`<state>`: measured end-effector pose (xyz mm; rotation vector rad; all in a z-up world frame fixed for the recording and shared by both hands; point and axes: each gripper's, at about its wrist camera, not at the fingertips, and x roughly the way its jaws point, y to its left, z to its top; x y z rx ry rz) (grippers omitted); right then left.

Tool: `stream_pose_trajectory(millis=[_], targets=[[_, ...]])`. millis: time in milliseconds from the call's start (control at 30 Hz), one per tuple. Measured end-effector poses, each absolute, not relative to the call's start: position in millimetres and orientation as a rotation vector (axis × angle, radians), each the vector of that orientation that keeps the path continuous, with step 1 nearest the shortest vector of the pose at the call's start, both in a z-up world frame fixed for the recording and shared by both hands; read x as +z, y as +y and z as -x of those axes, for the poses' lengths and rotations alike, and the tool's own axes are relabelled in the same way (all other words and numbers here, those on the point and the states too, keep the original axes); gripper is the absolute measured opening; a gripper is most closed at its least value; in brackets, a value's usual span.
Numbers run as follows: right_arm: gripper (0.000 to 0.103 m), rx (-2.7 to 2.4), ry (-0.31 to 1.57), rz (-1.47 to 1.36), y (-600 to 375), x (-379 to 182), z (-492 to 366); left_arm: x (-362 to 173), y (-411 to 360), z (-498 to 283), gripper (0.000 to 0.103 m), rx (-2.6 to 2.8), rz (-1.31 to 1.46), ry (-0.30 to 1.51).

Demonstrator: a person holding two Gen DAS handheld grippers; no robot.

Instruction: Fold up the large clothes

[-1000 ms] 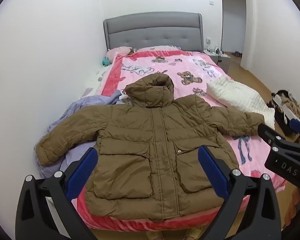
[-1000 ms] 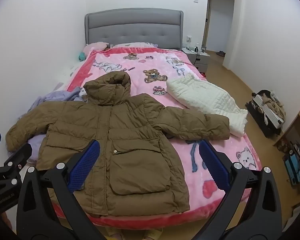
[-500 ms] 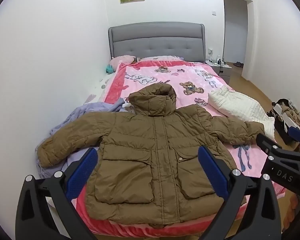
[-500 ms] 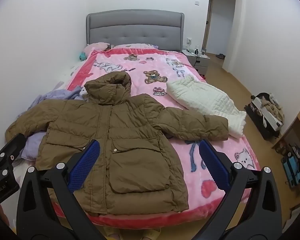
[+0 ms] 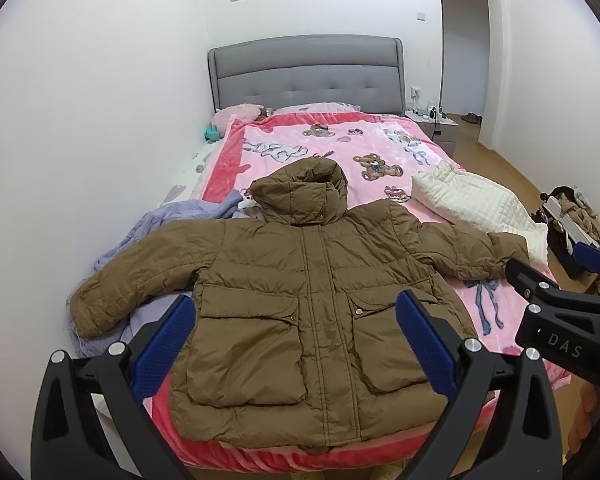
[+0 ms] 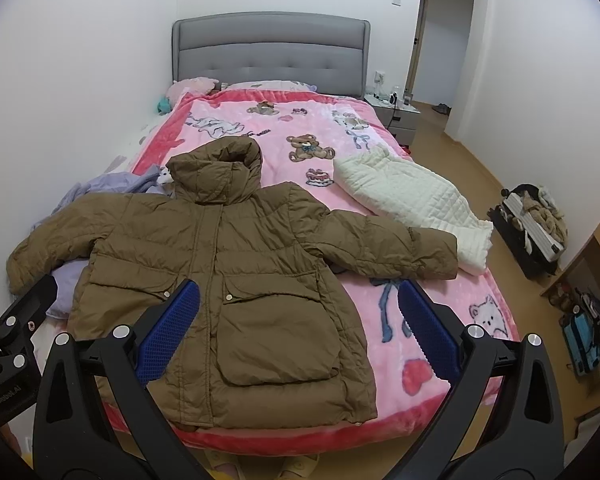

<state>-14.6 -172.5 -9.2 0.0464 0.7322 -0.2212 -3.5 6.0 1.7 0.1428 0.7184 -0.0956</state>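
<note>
A brown hooded puffer jacket (image 5: 312, 300) (image 6: 236, 280) lies flat and face up at the foot of the bed, both sleeves spread out and the hood pointing to the headboard. My left gripper (image 5: 296, 340) hovers open in front of the hem, holding nothing. My right gripper (image 6: 300, 332) is open too, held off the bed over the jacket's right pocket side. The right gripper's body (image 5: 560, 320) shows at the right edge of the left wrist view.
The bed carries a pink teddy-bear blanket (image 5: 380, 152) (image 6: 432, 308). A white quilted garment (image 6: 412, 200) lies right of the jacket, a lilac cloth (image 5: 172, 224) under its left sleeve. Wall on the left, a wooden floor with bags (image 6: 532, 224) on the right.
Both cameras have pulled back and tilted up a little, so the jacket sits lower and further off in view. Both grippers stay open and the jacket has not moved.
</note>
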Motion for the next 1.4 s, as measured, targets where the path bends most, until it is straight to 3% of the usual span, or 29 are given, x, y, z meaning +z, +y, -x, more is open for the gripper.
stream_pose_trajectory(millis=[1400], targets=[[0.095, -0.21, 0.738, -0.039, -161.0, -7.4, 6.3, 1.2, 10.8, -3.2, 0.099, -0.073, -0.136, 0.731]])
